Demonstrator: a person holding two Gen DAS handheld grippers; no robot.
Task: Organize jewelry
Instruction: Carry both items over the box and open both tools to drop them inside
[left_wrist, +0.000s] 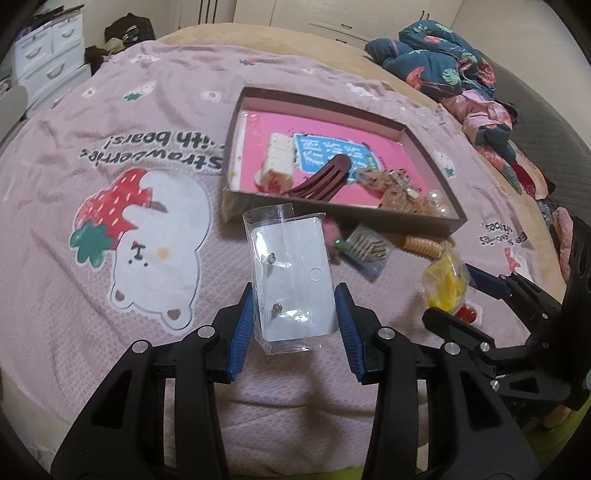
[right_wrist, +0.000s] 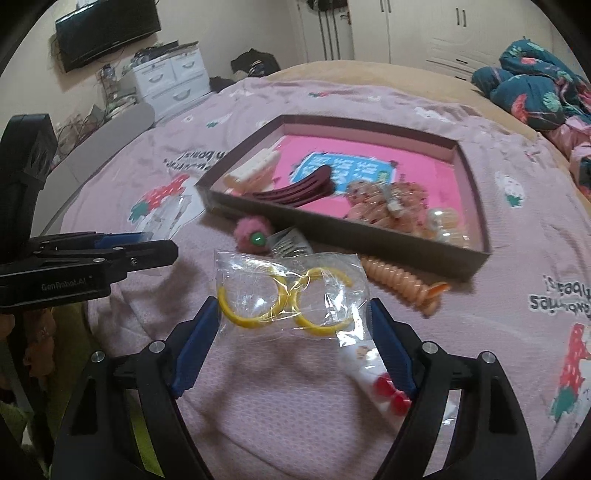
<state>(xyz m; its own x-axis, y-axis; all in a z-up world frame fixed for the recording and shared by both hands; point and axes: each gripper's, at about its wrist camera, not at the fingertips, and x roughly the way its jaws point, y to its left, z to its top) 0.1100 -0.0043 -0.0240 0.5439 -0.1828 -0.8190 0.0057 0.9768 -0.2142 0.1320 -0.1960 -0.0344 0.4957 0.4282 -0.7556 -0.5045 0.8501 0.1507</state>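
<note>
A clear packet with small stud earrings on a white card (left_wrist: 293, 284) lies on the pink bedspread between the fingers of my left gripper (left_wrist: 295, 306), which is open around it. A clear bag of yellow hoop earrings (right_wrist: 291, 299) lies between the fingers of my right gripper (right_wrist: 291, 321), also open. A brown-rimmed shallow box (left_wrist: 343, 210) with a pink floor holds a dark red hair claw (left_wrist: 325, 181), a cream clip (left_wrist: 279, 158) and beaded pieces (left_wrist: 399, 192). The box also shows in the right wrist view (right_wrist: 369, 236).
In front of the box lie a pink pompom (right_wrist: 255, 232), a packet of hairpins (left_wrist: 367, 251), an orange spiral hair tie (right_wrist: 399, 284) and a card with red beads (right_wrist: 384, 387). Crumpled clothes (left_wrist: 454, 70) lie at the bed's far right. White drawers (right_wrist: 170, 77) stand beyond the bed.
</note>
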